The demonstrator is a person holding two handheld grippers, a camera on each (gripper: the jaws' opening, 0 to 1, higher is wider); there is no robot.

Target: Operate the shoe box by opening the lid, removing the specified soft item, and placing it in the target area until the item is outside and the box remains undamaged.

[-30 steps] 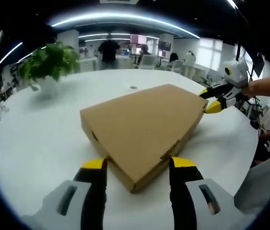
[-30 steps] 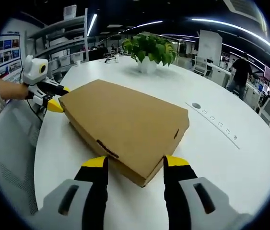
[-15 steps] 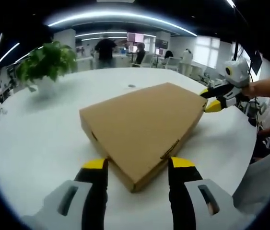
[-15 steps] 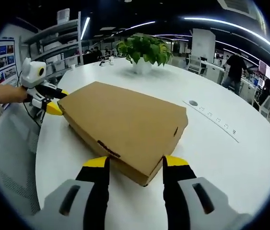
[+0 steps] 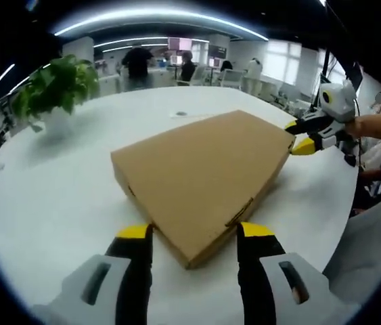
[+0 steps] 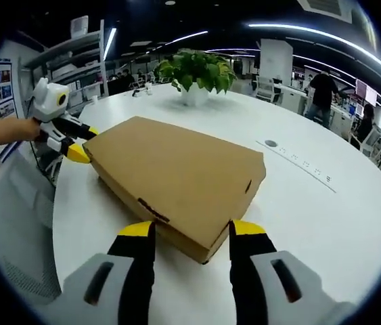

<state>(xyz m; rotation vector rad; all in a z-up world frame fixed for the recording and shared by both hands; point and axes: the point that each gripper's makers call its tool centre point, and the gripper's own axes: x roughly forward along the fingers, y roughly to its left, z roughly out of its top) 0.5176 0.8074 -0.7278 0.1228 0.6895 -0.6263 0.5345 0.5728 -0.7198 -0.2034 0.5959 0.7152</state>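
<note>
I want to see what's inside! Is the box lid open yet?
Not yet, it's shut. The cardboard box's lid lies flat, with no gap showing along its edges. A hand-held gripper sits at each of two opposite corners.

shoe box (image 5: 204, 177) is plain brown cardboard, matt, smooth faces, lid closed; table (image 5: 55, 196) is white, smooth, slight sheen; left gripper (image 5: 193, 233) jaws are black with yellow tips, looks like plastic, on grey matt plastic bodies; right gripper (image 6: 187, 231) same finish
</note>
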